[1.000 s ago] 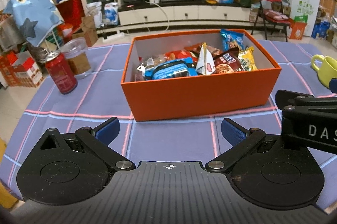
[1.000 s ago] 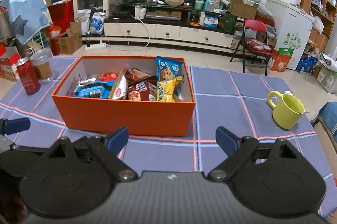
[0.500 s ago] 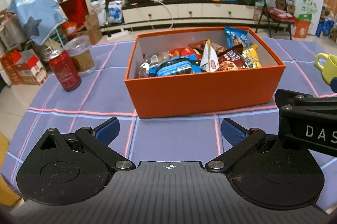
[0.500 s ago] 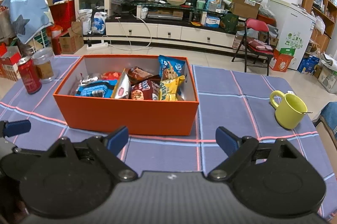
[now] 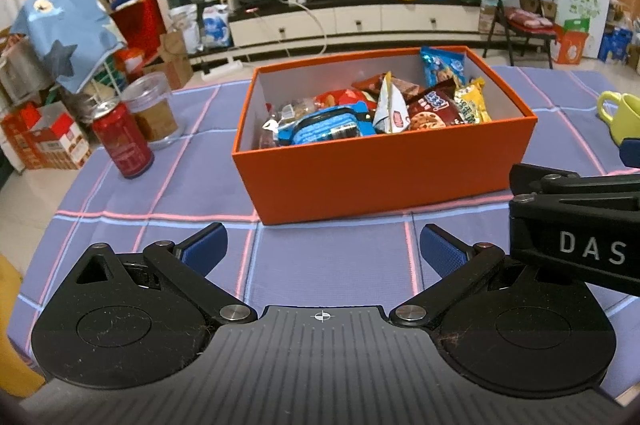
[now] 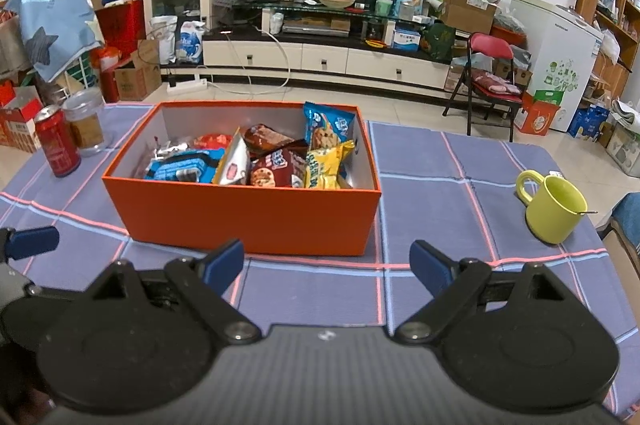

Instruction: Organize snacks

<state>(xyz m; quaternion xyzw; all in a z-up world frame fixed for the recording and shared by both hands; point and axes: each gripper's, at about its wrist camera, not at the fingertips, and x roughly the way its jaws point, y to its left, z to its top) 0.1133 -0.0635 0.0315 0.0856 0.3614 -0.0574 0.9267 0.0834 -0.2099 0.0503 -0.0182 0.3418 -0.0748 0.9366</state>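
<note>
Snacks (image 5: 372, 109) already fill the orange box (image 6: 248, 213) just ahead of your left tool (image 5: 322, 249) and right tool (image 6: 326, 263), both spread wide and empty over bare worktop (image 6: 440, 193), so by my judgement little sorting is left

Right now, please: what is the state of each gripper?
Left gripper: open, holding nothing.
Right gripper: open, holding nothing.
</note>
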